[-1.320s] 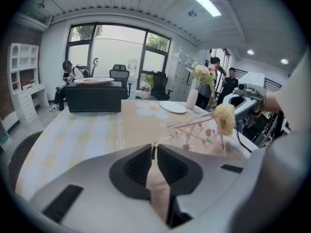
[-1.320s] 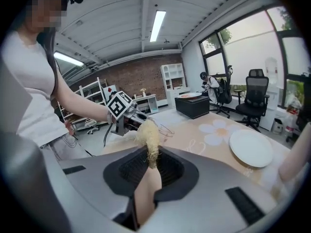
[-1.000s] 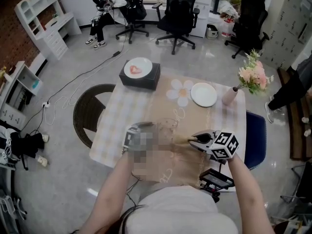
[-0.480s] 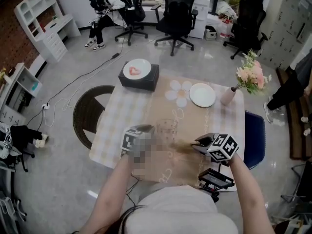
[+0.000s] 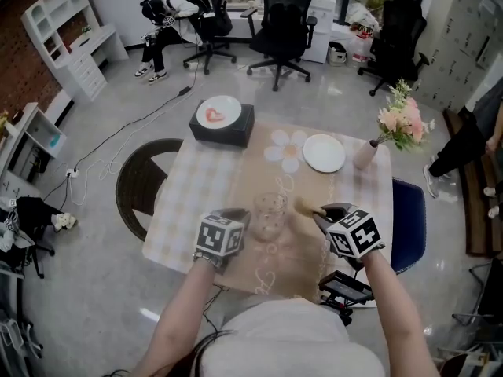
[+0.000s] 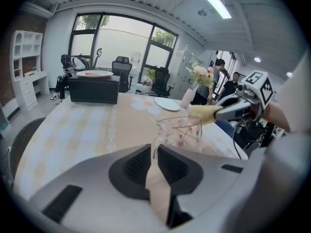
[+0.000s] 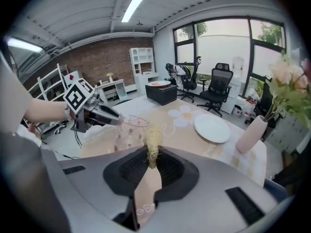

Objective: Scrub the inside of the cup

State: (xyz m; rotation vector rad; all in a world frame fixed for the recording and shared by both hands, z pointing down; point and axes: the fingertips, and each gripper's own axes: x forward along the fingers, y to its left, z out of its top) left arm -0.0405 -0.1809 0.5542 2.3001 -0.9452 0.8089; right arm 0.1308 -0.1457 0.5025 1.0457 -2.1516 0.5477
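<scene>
Clear cup [image 5: 269,213] with red spots stands upright on the beige runner [image 5: 259,171], near-middle of the desk [image 5: 196,183]. Left hand-held gripper [image 5: 242,216] is clamped on the cup's handle [image 6: 156,147] from the left, jaws nearly together on the thin glass. Right hand-held gripper [image 5: 317,211] is closed on a straw-coloured scrubber [image 5: 302,206]. The scrubber tip is just beside the cup's right rim, outside the cup; contact unclear.

Desk has a pale checked cloth, daisy print on the runner. Grey glossy floor [image 5: 118,116]. White shelves [image 5: 67,30] far left, black office chairs [image 5: 283,18] at the far side.

On the desk: black box [image 5: 224,126] far left with a small plate [image 5: 218,111] on top. White plate [image 5: 324,153] far right, pink vase [image 5: 366,155] with flowers [image 5: 405,120] just beside it. All well apart from the cup. Round dark seat [image 5: 145,181] left of the desk, blue chair [image 5: 411,222] right.

Left gripper view shows the handle pinched between the jaws, not clear in head view. Right gripper view shows scrubber fibres sticking out of the jaws, plus a brick wall [image 7: 92,57].
</scene>
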